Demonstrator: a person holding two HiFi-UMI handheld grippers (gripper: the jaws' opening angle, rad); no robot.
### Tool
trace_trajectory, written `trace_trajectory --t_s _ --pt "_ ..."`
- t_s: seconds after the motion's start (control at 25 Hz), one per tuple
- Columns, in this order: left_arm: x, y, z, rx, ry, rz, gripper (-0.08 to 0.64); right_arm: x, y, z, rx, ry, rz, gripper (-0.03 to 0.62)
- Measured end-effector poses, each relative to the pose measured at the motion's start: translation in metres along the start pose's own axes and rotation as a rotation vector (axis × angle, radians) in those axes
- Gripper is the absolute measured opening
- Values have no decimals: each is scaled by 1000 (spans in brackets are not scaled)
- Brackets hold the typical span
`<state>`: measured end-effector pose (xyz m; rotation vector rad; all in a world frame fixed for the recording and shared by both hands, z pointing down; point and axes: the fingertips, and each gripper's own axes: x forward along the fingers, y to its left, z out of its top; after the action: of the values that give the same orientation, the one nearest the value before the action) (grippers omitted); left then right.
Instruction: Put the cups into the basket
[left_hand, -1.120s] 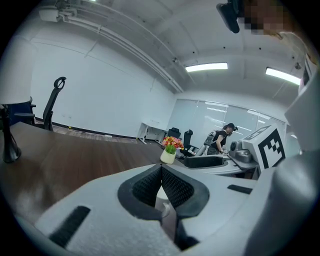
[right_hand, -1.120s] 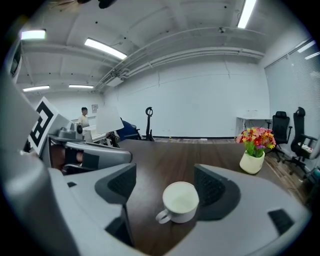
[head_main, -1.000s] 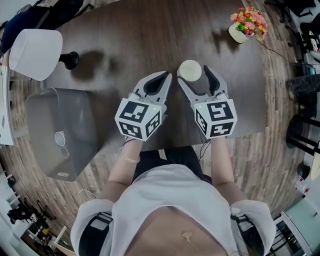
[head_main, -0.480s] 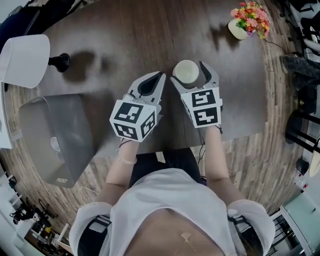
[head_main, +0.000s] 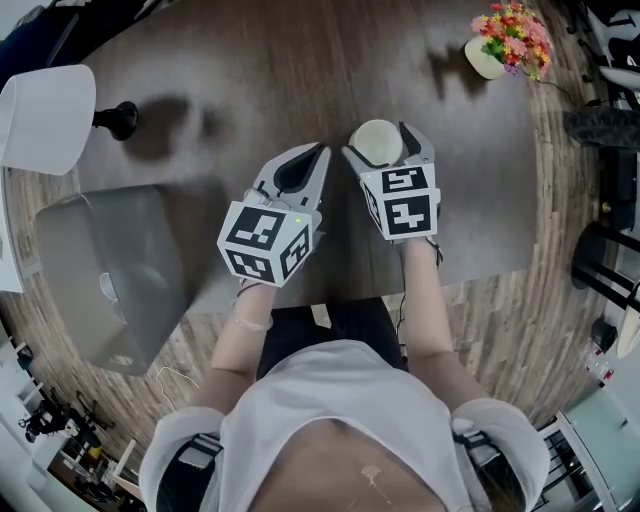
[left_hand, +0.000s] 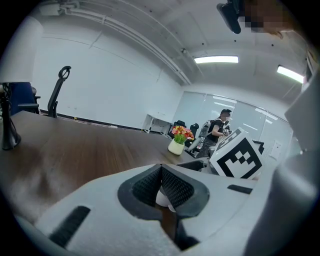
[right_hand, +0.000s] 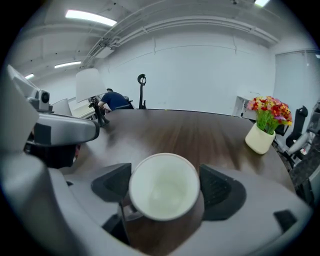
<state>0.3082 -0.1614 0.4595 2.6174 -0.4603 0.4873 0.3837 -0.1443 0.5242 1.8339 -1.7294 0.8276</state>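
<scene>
While left gripper (head_main: 320, 153) clenched, right gripper (head_main: 379, 143) jaws, just opened, flank cup (right_hand: 164, 186), base hidden.

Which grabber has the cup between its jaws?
The right gripper: its jaws, which have just been opening, stand wide on either side of the white cup. The left gripper has its jaws together, off to the side of the cup.

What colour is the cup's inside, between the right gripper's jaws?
White cup, best in right gripper view.
</scene>
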Motion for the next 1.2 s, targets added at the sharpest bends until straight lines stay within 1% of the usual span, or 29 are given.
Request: trace_trajectory --t_s 0.2,0.52,1.04,1.2 --pt "-1 -1 -2 -6 1 0 9 6 -1 -9 -14 32 -14 399" --pt "-2 1 -7 -15 -2 8 9 12 -3 -11 50 48 -21 399" --pt "-13 2 -3 -22 -19 22 9 11 -5 -10 51 41 -35 403" --pt "-16 2 -4 -22 -21 27 9 10 -9 -8 29 39 -52 403"
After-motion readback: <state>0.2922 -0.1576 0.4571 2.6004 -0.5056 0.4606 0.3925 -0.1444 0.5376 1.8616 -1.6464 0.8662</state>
